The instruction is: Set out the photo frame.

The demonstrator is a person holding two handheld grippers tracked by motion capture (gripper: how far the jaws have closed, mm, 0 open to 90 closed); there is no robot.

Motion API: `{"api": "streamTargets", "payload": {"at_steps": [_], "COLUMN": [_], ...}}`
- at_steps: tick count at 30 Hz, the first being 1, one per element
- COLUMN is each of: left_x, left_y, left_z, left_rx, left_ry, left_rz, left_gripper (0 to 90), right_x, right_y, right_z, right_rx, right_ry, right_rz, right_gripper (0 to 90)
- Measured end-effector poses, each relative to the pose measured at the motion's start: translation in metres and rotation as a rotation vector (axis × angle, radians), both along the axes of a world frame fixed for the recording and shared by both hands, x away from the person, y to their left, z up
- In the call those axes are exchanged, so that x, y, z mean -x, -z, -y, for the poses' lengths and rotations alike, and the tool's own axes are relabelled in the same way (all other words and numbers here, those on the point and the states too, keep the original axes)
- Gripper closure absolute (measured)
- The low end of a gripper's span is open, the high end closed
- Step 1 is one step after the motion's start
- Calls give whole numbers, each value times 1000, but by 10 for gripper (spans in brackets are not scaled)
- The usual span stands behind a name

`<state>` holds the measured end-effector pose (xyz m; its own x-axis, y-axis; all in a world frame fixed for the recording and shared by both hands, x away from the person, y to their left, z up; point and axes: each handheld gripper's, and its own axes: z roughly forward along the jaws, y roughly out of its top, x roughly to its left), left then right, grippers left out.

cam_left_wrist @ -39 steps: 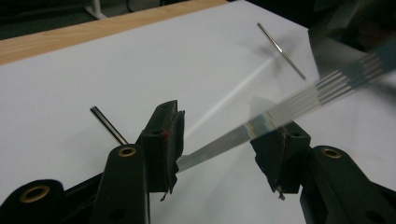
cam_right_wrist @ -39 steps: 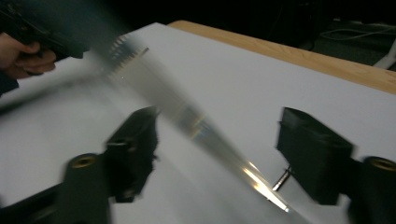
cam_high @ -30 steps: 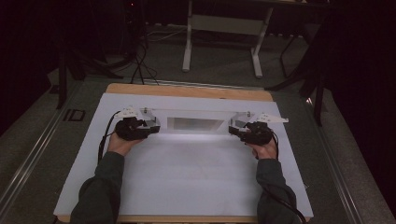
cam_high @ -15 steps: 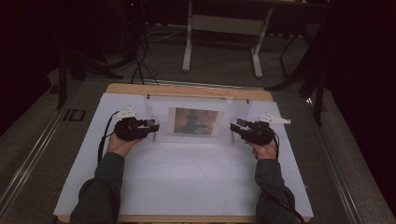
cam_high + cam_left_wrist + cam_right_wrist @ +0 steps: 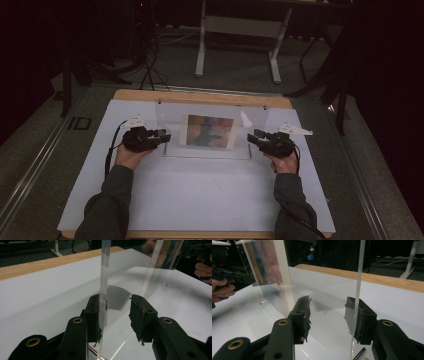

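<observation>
**Layout on the tabletop**

A sheet [image 5: 200, 190] covers most of the tabletop [image 5: 200, 96], leaving a strip of board exposed along the far edge. A clear panel [image 5: 210, 131] stands upright on the sheet, near the far edge and midway between the left and right edges. A picture [image 5: 210, 131] sits at the panel's centre. The left gripper [image 5: 164, 135] is at the panel's left edge, with that edge between its jaws. The right gripper [image 5: 251, 137] is at the panel's right edge, with that edge between its jaws. Both hands lie on the near side of the grippers, forearms running back to the near edge. Behind the far edge, a stand [image 5: 240, 30] rests on the floor.
</observation>
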<state>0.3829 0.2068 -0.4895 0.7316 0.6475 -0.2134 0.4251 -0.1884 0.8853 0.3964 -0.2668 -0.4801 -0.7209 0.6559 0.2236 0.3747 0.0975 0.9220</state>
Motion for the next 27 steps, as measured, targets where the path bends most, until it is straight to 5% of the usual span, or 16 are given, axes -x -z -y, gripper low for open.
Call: {"api": "streamTargets", "payload": {"at_steps": [13, 27], "left_x": [12, 14], "left_y": [2, 4], "left_z": [-5, -5], "left_rx": [47, 54], "left_ry": [8, -27], "left_rz": [-27, -1], "left_gripper": [615, 609], "right_x": [11, 8], "right_y": [0, -2], "right_z": [1, -2], "right_rx": [-3, 2], "right_ry": [-13, -12], "right_rz": [-11, -14], "right_gripper": [532, 536]}}
